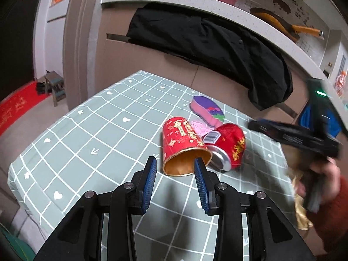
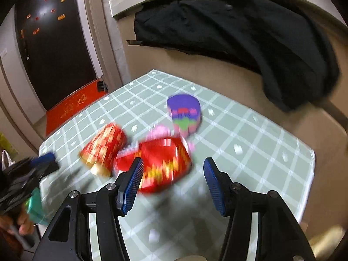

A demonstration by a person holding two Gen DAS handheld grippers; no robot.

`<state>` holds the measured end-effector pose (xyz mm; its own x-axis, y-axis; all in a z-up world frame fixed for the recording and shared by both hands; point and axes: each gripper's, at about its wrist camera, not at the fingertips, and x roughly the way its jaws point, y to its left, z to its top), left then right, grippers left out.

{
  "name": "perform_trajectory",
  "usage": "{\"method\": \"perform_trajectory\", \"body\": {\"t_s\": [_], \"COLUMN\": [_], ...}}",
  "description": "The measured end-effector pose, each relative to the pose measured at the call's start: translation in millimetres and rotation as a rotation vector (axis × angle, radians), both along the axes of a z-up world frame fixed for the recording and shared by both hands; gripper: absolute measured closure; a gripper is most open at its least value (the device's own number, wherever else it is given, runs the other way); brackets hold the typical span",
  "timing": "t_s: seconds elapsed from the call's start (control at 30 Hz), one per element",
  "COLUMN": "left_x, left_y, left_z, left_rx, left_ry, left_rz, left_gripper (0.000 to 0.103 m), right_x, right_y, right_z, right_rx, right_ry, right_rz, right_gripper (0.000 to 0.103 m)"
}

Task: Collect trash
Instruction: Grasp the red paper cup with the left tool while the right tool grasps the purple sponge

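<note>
Nothing collected yet: red paper cup (image 1: 183, 144) on its side mid-tablecloth (image 1: 87, 134), crushed red can (image 1: 227, 148) touching it, purple-pink wrapper (image 1: 207, 111) just beyond, left gripper (image 1: 175, 171) and right gripper (image 2: 173, 178) both open, empty.

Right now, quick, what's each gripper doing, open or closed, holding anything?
Left gripper: open, holding nothing, red paper cup just ahead.
Right gripper: open, holding nothing, crushed red can ahead.

black coat (image 1: 217, 50) draped over counter (image 1: 165, 0), checked tablecloth (image 1: 87, 143) below.
</note>
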<state>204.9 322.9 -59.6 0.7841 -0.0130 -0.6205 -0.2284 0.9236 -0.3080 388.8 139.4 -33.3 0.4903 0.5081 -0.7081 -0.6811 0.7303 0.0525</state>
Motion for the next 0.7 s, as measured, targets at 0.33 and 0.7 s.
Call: {"method": "perform_trajectory", "body": {"t_s": [0.33,0.7], "left_x": [19,27], "left_y": [16,7], "left_z": [7,-8], "left_rx": [-0.067,-0.02], "left_ry": [-0.015,0.02], "left_rz": [-0.054,-0.1], "left_gripper": [0.066,0.066], "right_x": [104,132], "right_y": [69,71], "right_z": [-43,-65], "right_rx": [-0.121,-0.089], "right_ry": [0.059,0.182], "right_rz": [0.081,0.111], "right_gripper": [0.047,0.044]}}
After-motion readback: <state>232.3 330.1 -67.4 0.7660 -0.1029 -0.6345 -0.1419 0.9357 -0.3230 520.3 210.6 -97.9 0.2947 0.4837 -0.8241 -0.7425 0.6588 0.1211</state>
